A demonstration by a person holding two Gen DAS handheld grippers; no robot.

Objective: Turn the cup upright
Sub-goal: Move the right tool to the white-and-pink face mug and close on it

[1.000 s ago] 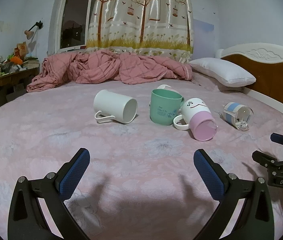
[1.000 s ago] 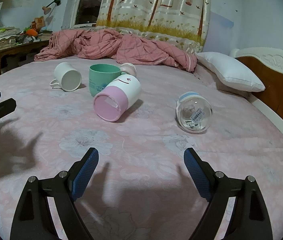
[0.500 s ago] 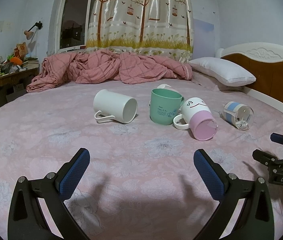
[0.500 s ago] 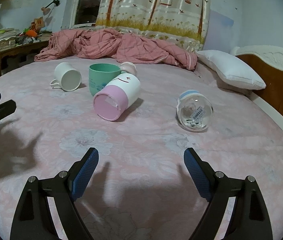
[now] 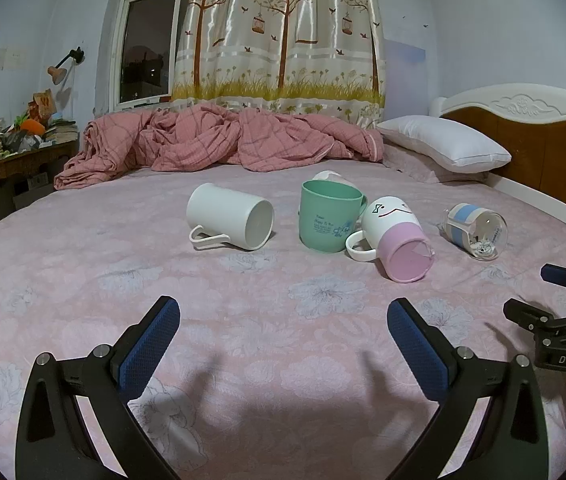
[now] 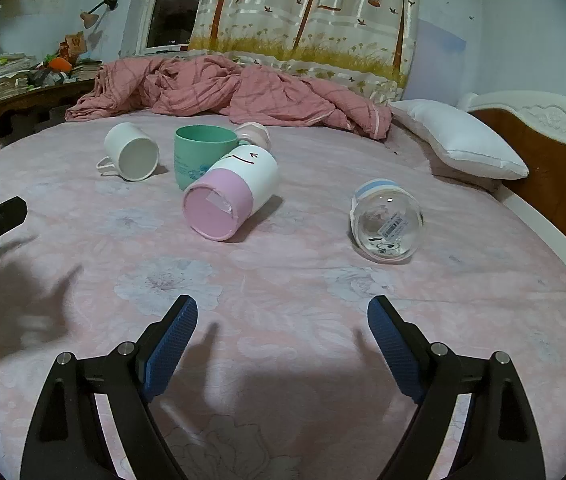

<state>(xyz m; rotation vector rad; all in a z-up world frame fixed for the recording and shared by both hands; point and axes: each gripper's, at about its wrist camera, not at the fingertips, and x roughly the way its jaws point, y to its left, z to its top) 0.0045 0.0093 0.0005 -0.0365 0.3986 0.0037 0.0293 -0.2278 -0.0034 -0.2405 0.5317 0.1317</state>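
Note:
Several cups lie on a pink bed. A white mug [image 5: 230,216] [image 6: 131,152] lies on its side at the left. A green cup [image 5: 327,216] [image 6: 199,156] stands upright, with a small pink cup [image 6: 255,134] behind it. A white and pink mug [image 5: 397,240] [image 6: 231,196] lies on its side, base toward me. A clear glass cup with a blue band [image 5: 477,230] [image 6: 387,224] lies on its side at the right. My left gripper [image 5: 283,344] and right gripper [image 6: 282,344] are both open and empty, well short of the cups.
A crumpled pink quilt [image 5: 219,140] lies across the far side of the bed. A white pillow [image 5: 443,148] and a wooden headboard [image 5: 543,140] are at the right. A cluttered desk [image 5: 7,148] stands at the left. The right gripper shows at the left wrist view's right edge [image 5: 563,320].

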